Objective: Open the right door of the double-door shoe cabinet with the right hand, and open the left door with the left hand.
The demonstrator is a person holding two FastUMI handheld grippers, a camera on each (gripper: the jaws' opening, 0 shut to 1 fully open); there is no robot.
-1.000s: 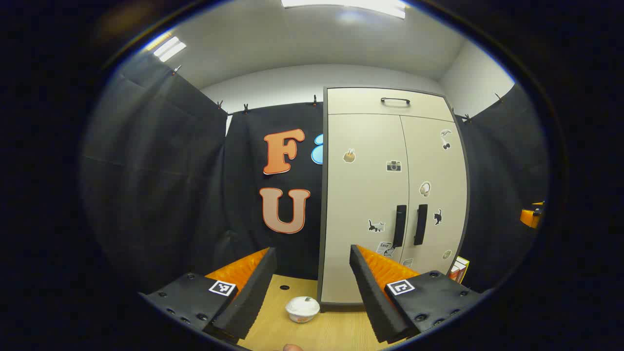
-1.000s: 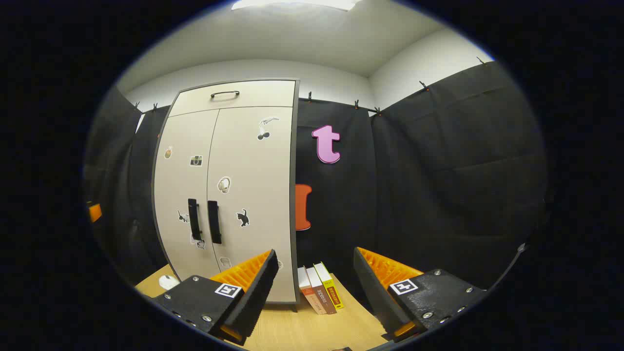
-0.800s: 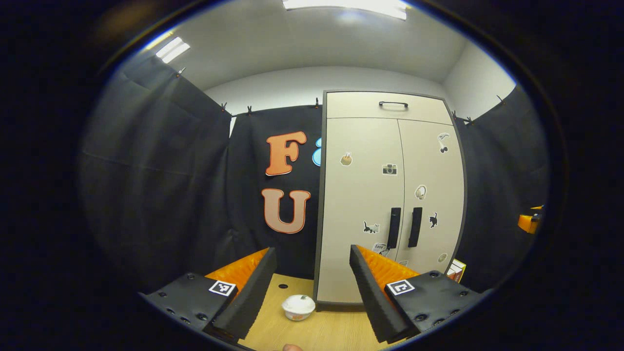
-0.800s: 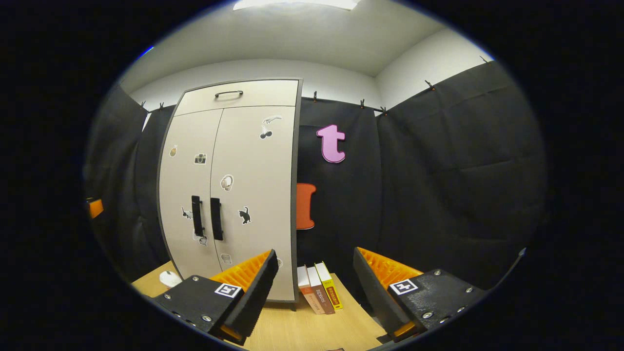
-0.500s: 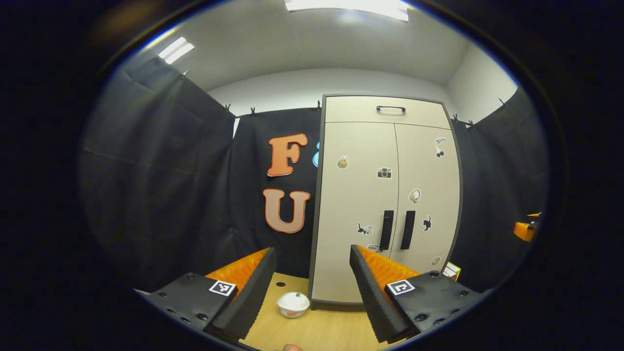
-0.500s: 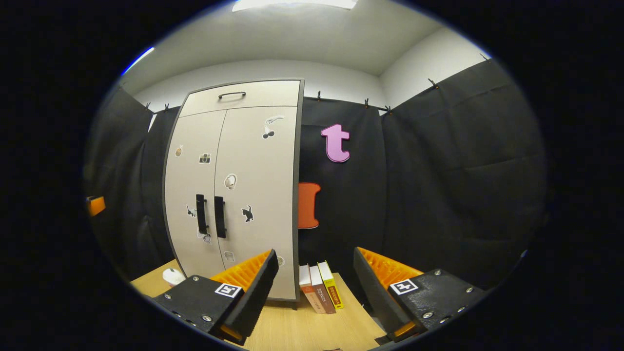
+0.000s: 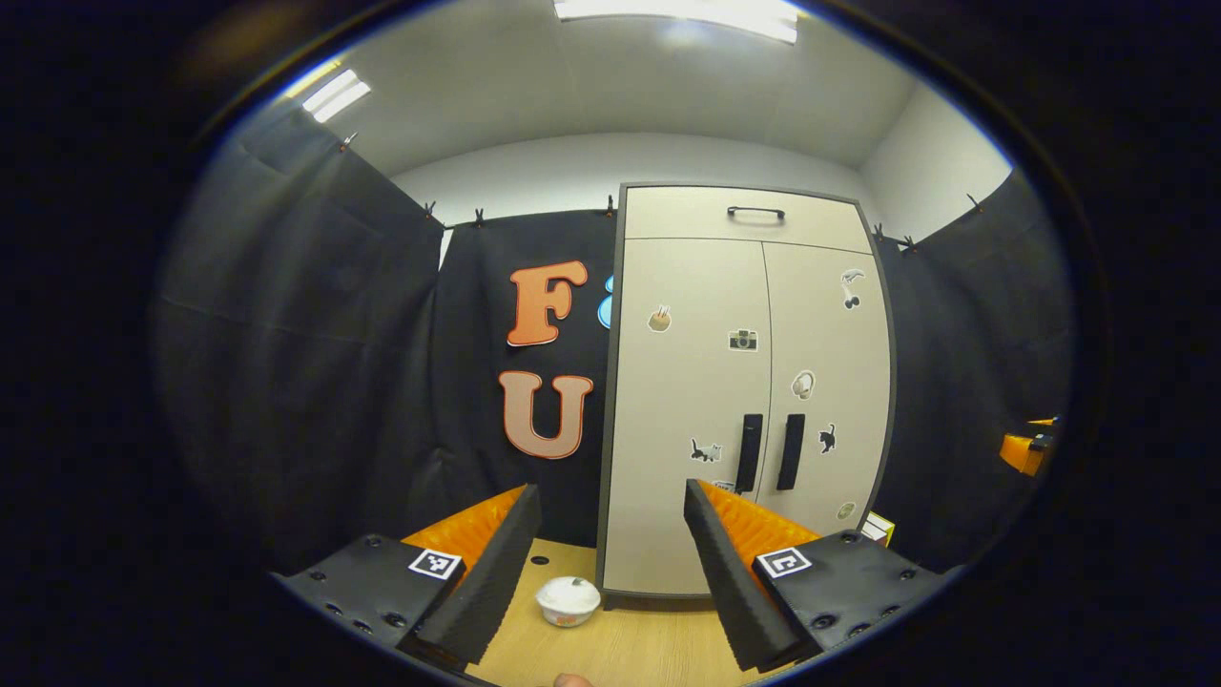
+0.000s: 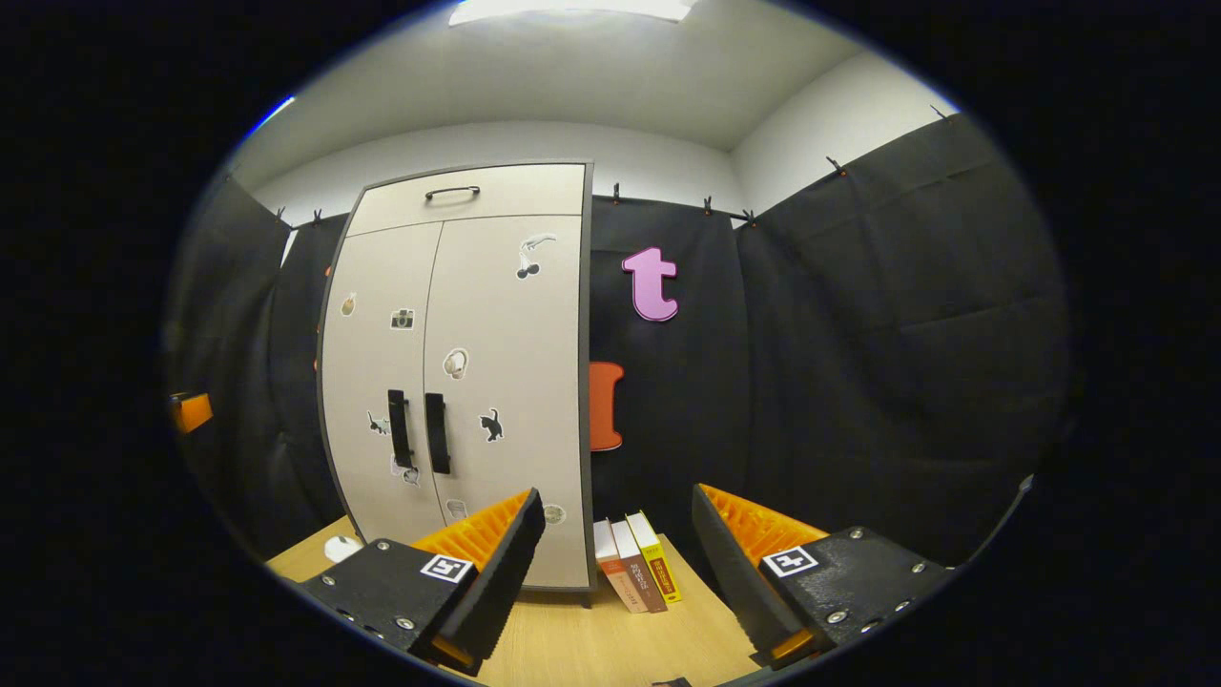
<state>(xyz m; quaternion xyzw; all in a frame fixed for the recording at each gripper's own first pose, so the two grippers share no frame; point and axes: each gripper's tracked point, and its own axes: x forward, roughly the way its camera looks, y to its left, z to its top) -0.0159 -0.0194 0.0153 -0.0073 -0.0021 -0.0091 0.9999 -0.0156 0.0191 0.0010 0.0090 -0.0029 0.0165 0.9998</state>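
Wooden tabletop (image 7: pixel 630 654), black cloth walls, white ceiling with light panels. Shoe cabinet (image 7: pixel 701 534) stands on the table ahead of the left gripper (image 7: pixel 610 553), both doors closed, left handle (image 7: pixel 750 452) and right handle (image 7: pixel 790 451) above the right finger. White bowl (image 7: pixel 568 600) between its spread, empty jaws. Right gripper (image 8: pixel 618 558) also spread, empty; cabinet up-left of it, books (image 8: pixel 637 563) between the jaws leaning by the cabinet. Stickers too small to read; the other gripper's orange edge is cut off.

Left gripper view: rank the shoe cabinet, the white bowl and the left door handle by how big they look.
1. shoe cabinet
2. white bowl, though it sits nearer the camera
3. left door handle
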